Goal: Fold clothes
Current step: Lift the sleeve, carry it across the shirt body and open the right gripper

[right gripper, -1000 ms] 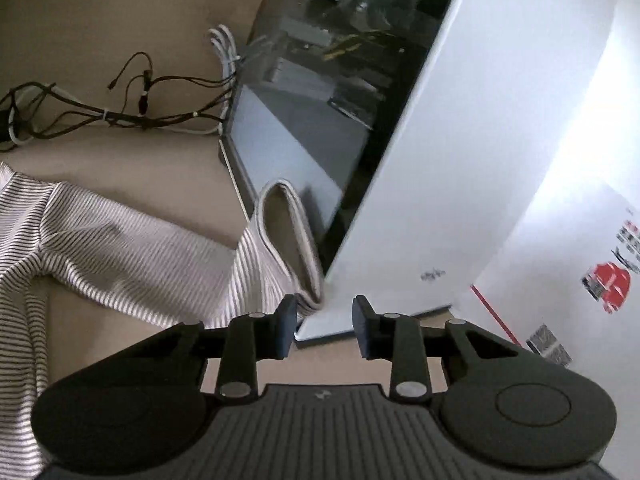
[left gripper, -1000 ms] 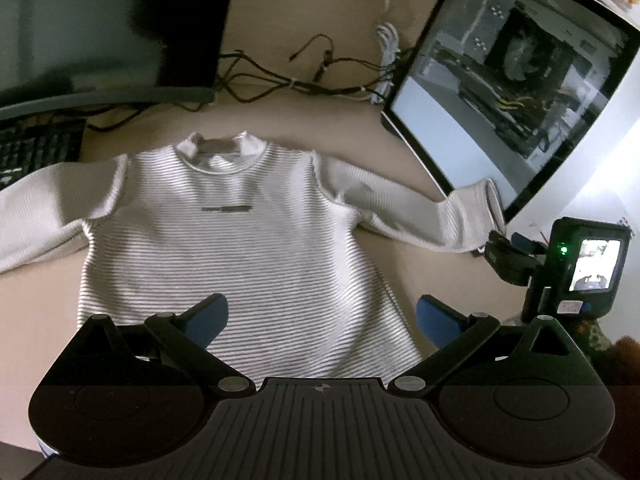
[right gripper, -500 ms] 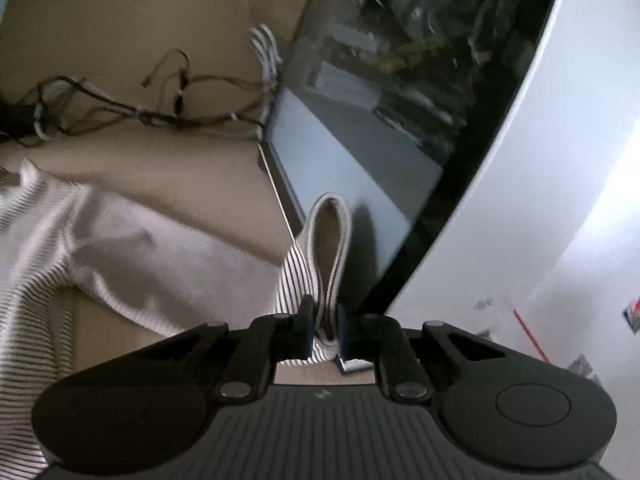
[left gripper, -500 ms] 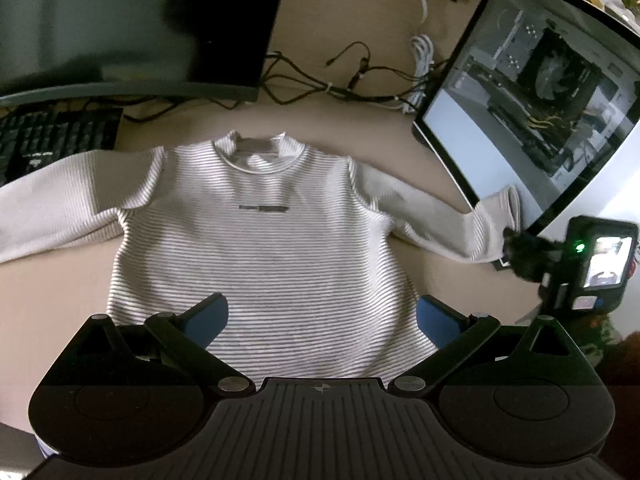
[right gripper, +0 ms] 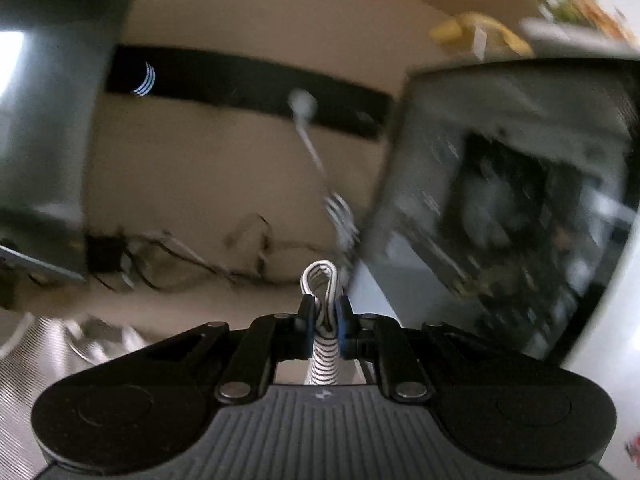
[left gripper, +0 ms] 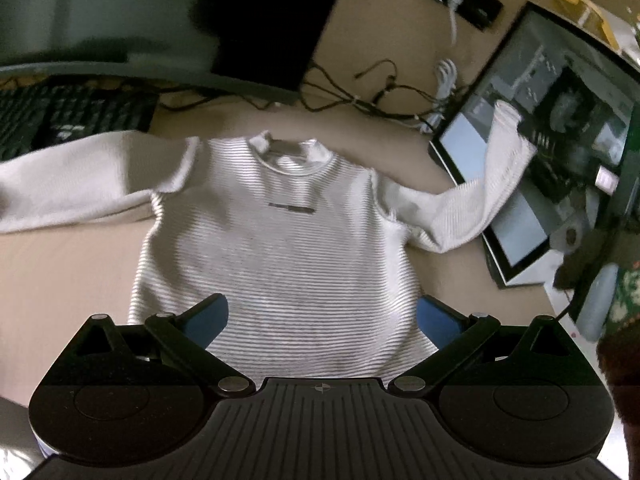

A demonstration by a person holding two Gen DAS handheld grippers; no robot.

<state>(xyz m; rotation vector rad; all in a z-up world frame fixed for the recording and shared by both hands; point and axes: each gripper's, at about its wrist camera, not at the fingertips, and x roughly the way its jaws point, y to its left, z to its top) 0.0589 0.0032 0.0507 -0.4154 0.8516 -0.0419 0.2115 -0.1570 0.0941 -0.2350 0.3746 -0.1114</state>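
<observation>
While our right gripper (right gripper: 323,317) pinches the cuff (right gripper: 320,280) of the striped shirt (left gripper: 276,256), that sleeve (left gripper: 476,204) hangs lifted off the surface (left gripper: 60,280). Ahead of our left gripper (left gripper: 320,320), spread wide and holding nothing, the shirt's body lies flat.

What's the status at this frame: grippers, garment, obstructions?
Right gripper shut on sleeve cuff, sleeve raised. Left gripper open over striped shirt, touching nothing. Computer case close beside lifted sleeve.
</observation>
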